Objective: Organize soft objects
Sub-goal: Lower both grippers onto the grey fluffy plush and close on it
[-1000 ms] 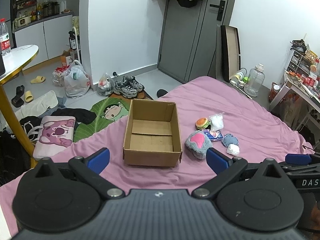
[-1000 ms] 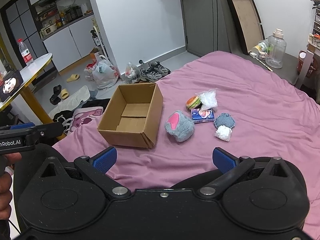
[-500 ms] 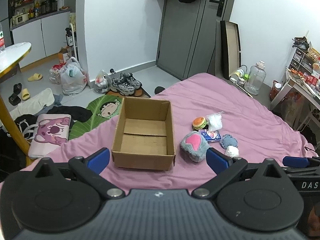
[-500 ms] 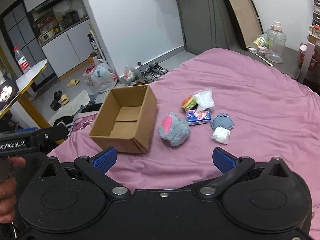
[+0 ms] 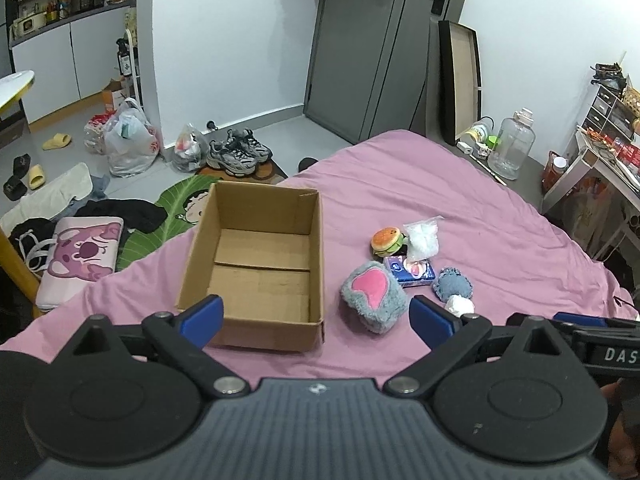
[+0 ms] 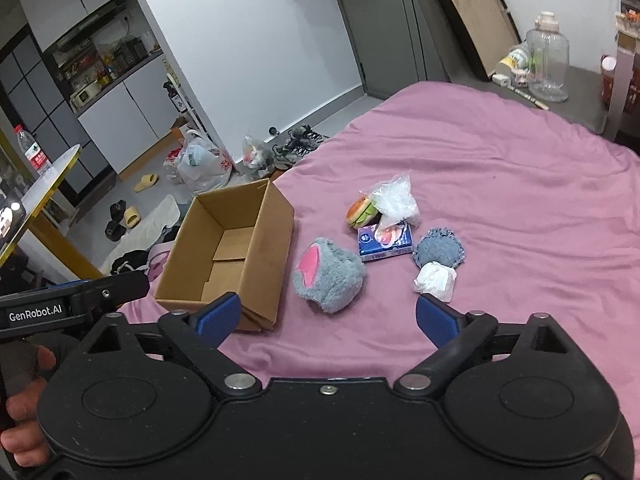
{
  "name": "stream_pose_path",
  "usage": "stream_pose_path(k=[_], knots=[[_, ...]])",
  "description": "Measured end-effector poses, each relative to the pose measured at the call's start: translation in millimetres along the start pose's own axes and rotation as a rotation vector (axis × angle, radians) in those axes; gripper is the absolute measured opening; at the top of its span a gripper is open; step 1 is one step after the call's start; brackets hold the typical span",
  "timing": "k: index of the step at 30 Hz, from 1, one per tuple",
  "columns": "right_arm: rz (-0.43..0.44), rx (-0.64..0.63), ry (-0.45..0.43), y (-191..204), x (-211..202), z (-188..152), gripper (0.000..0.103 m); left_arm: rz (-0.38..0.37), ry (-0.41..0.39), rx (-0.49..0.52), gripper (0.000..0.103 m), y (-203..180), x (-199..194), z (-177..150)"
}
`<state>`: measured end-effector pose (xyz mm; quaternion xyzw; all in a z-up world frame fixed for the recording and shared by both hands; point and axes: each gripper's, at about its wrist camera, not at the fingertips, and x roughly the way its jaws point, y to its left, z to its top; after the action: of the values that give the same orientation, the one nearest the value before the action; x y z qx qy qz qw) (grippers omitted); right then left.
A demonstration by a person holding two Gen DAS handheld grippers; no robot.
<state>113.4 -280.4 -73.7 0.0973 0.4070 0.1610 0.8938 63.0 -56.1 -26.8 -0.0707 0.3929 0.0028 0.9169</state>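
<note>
An open, empty cardboard box (image 5: 260, 268) (image 6: 236, 248) sits on the pink bed sheet (image 5: 480, 216). To its right lie a grey plush with a pink patch (image 5: 374, 296) (image 6: 328, 274), a burger toy (image 5: 386, 240), a clear bag of white stuff (image 6: 394, 200), a blue tissue pack (image 6: 386, 242), a blue-grey round pad (image 6: 438, 248) and a white wad (image 6: 435, 280). My left gripper (image 5: 316, 318) hangs open just short of the box. My right gripper (image 6: 327, 319) is open short of the plush; its jaws are closing with nothing between them.
The bed's left edge drops to a floor littered with bags, shoes (image 5: 238, 152), clothes and a pink cushion (image 5: 82, 256). A yellow-legged round table (image 6: 44, 184) stands at the left. A water jug (image 5: 510, 148) and shelves sit past the far right of the bed.
Both grippers have moved forward and down toward the bed, so the box and toys look larger. The right gripper's fingers stand slightly closer together than before.
</note>
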Motion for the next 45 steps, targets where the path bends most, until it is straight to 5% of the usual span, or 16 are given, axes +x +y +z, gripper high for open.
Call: stream_pose_path(k=[5, 14, 22, 45], knots=[[0.038, 0.059, 0.035, -16.7, 20.9, 4.1, 0.074, -0.009, 0.014, 0.005, 0.096, -13.1, 19.0, 5.1], [0.099, 0.217, 0.080, -48.0, 59.3, 17.2, 0.050, -0.018, 0.063, -0.008, 0.072, -32.5, 58.9, 16.8], [0.166, 0.391, 0.105, -71.8, 100.6, 21.1, 0.045, -0.028, 0.112, -0.070, 0.054, -45.6, 94.6, 27.7], [0.320, 0.698, 0.237, -135.5, 185.4, 9.7, 0.039, 0.111, 0.272, -0.137, 0.045, -78.9, 200.6, 29.3]])
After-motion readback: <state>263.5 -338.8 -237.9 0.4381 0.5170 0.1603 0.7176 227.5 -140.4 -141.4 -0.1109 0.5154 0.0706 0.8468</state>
